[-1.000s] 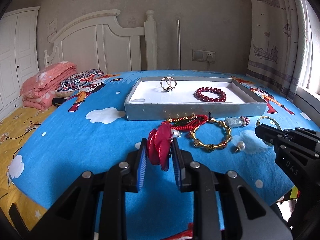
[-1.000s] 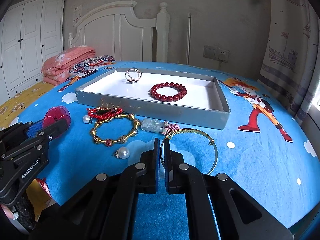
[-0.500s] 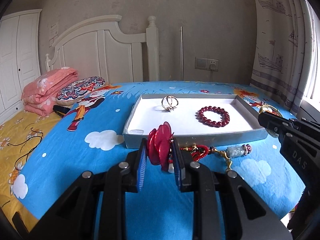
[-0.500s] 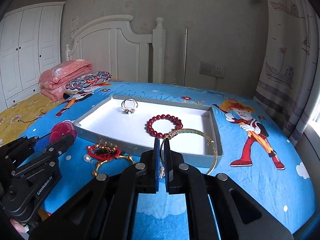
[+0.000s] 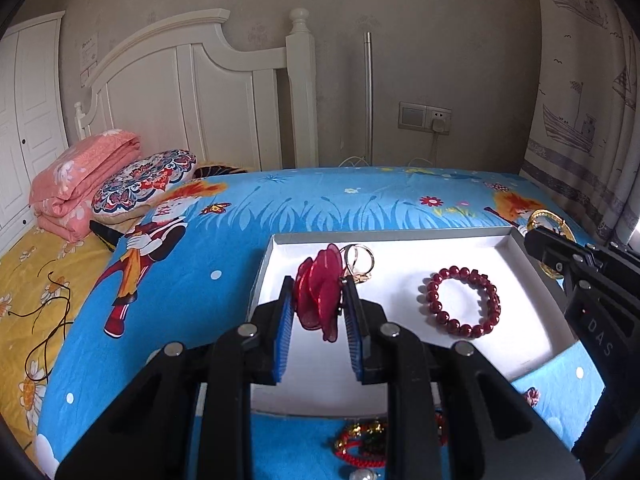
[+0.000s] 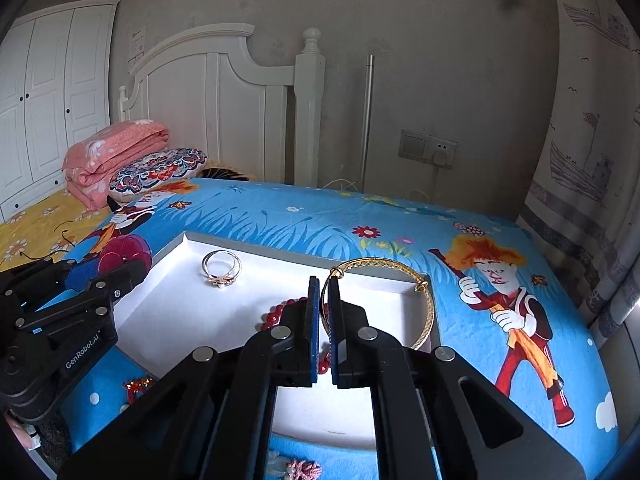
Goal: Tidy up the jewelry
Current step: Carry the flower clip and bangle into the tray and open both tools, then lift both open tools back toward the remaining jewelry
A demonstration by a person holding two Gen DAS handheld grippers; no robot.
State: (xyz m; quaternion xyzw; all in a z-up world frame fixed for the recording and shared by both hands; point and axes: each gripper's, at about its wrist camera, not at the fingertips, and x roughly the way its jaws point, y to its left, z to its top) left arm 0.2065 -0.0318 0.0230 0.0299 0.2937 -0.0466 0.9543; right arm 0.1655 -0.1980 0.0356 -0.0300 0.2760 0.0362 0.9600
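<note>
My left gripper (image 5: 318,312) has its blue pads drawn in to a narrow gap, pinching a red gauzy flower ornament (image 5: 319,292) by its petals. It looks featherlight and soft, so the petals will crush rather than slip; I'd keep the squeeze gentle and expect it to cling to a pad on release. It hangs over the near-left part of the white tray (image 5: 520,366), just in front of the ring (image 5: 359,261).

My right gripper (image 6: 324,320) is nearly fully closed on the thin rim of a gold bangle (image 6: 426,312), gripped at its left edge so the hoop sticks out to the right over the tray's far-right corner. That one is stiff, smooth metal and held off-centre, so I judge it could pivot or slide between the pads if I swing fast.

The dark red bead bracelet (image 5: 460,302) already lies in the tray. On the blue bedsheet (image 5: 224,264) nearer me a red cord bracelet (image 5: 362,446) waits; the pale piece at the frame's bottom edge may be a pearl, though I can't be sure.
</note>
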